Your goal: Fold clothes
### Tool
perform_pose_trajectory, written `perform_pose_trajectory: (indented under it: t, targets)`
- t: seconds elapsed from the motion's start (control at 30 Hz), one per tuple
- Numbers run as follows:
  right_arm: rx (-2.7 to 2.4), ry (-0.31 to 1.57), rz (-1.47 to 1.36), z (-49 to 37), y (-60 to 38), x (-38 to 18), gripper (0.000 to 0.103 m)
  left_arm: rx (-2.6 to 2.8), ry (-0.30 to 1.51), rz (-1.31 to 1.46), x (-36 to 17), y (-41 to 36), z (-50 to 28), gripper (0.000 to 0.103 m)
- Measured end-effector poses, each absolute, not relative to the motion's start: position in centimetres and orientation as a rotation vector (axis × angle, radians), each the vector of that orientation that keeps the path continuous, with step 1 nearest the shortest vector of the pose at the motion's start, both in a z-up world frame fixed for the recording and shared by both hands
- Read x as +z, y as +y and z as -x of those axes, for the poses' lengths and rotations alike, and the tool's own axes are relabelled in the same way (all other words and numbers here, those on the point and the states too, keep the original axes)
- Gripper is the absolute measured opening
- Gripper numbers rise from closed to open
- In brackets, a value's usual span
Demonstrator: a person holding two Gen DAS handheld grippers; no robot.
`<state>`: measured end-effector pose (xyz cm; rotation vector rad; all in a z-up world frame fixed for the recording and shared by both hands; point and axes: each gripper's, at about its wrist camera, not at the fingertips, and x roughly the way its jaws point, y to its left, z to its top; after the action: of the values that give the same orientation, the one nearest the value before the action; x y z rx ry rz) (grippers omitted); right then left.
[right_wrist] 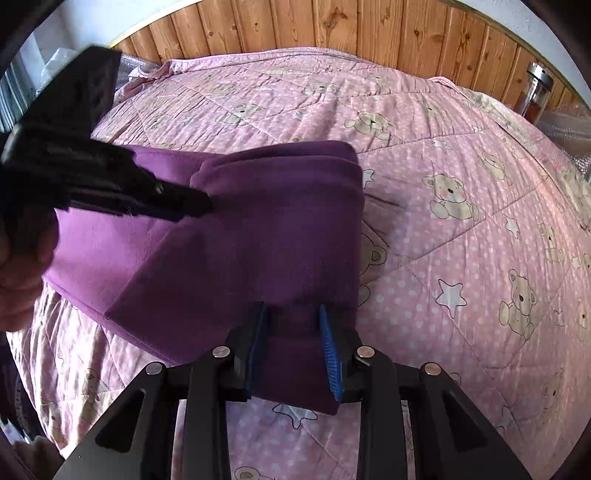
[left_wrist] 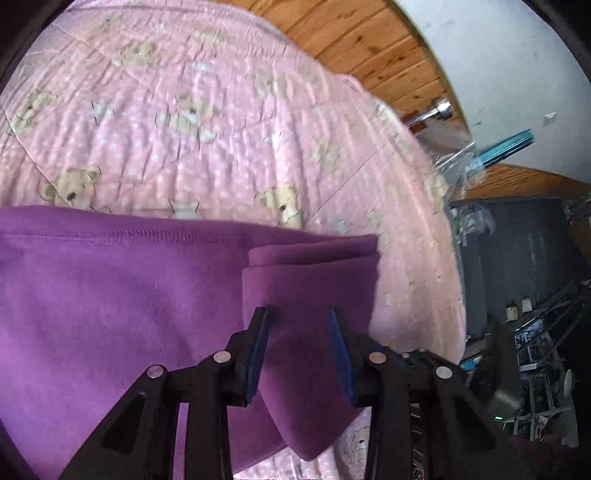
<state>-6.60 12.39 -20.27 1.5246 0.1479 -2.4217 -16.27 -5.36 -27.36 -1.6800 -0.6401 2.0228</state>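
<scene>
A purple fleece garment (right_wrist: 258, 229) lies partly folded on a pink quilt (right_wrist: 461, 258) printed with teddy bears. My right gripper (right_wrist: 293, 314) is shut on a thick folded edge at the garment's near end, with fabric filling the gap between its blue pads. In the right wrist view my left gripper (right_wrist: 199, 208) comes in from the left and pinches the garment's far folded layer. In the left wrist view my left gripper (left_wrist: 297, 317) has a fold of the purple garment (left_wrist: 110, 295) bunched between its fingers, above the quilt (left_wrist: 221, 110). Stacked fold layers show beyond both grippers.
Wooden wall panelling (right_wrist: 332, 26) runs behind the bed. A glass jar (right_wrist: 535, 88) stands at the far right. A hand (right_wrist: 18, 280) holds the left gripper. Dark furniture and clutter (left_wrist: 517, 258) stand past the bed's edge in the left wrist view.
</scene>
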Motion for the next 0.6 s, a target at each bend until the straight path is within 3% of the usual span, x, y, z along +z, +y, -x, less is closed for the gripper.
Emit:
perform_pose_trajectory:
  t: [0.17, 0.3, 0.4, 0.47, 0.53, 0.6]
  targets:
    - [-2.417, 0.166, -1.445, 5.3, 11.2, -19.2, 0.03, 2.039, -0.758, 1.668, -27.3, -6.8, 16.3, 0.037]
    - [-2.413, 0.363, -1.4, 4.2, 8.9, -21.9, 0.034, 1.999, -0.892, 1.626, -27.2, -8.8, 13.8, 0.037]
    - [-2.418, 0.374, -1.351, 4.1, 7.7, -19.9, 0.034, 2.038, -0.853, 1.705, -27.9, -9.2, 11.7, 0.037]
    - [-2.398, 0.418, -1.308, 4.0, 6.4, -20.0, 0.043, 2.101, -0.884, 1.684, -26.9, -10.3, 10.1, 0.037]
    - [-2.287, 0.512, -1.432, 4.6, 4.9, -23.3, 0.047, 2.169, -0.959, 1.63, -25.3, -12.5, 8.3, 0.037]
    - [-2.305, 0.537, -1.395, 4.6, 4.4, -23.2, 0.048, 2.241, -1.041, 1.586, -23.8, -15.9, 6.7, 0.038]
